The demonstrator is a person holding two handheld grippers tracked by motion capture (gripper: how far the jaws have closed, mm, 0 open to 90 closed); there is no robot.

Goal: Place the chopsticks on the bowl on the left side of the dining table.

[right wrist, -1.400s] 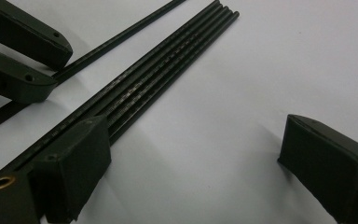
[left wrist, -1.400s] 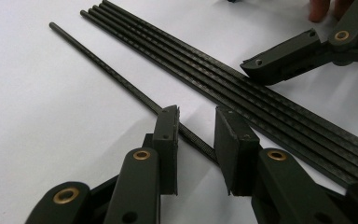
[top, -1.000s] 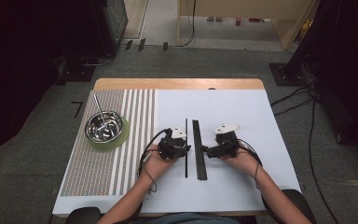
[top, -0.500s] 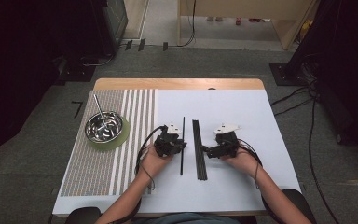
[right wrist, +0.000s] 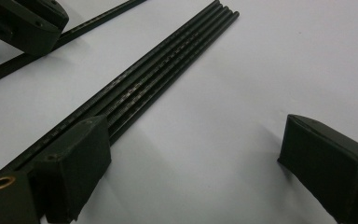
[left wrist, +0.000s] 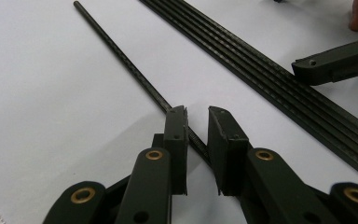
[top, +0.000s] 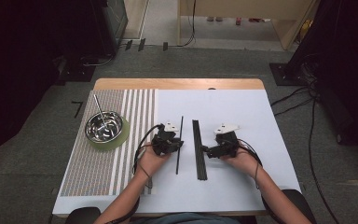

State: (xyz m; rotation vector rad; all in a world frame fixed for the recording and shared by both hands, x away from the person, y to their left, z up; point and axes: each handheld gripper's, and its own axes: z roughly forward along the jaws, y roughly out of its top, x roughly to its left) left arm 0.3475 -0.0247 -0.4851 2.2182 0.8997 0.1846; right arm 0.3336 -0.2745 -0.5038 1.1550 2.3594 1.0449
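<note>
Both grippers lie low over the white sheet (top: 242, 116), each held from behind by a hand with the forearm coming in from the near edge. In the left gripper view, the left gripper (left wrist: 198, 116) has its jaws drawn nearly together around a single black rod (left wrist: 121, 56). A narrow gap shows between the pads, so whether they actually press on the rod is hard to say. The jaws have just been closing. The right gripper (right wrist: 196, 149) stands wide open with nothing between its jaws, its left jaw beside the bundle of black rods (right wrist: 168, 56). Since a second ago, the single rod has shifted leftward, away from the bundle, and now lies clearly apart from it.
</note>
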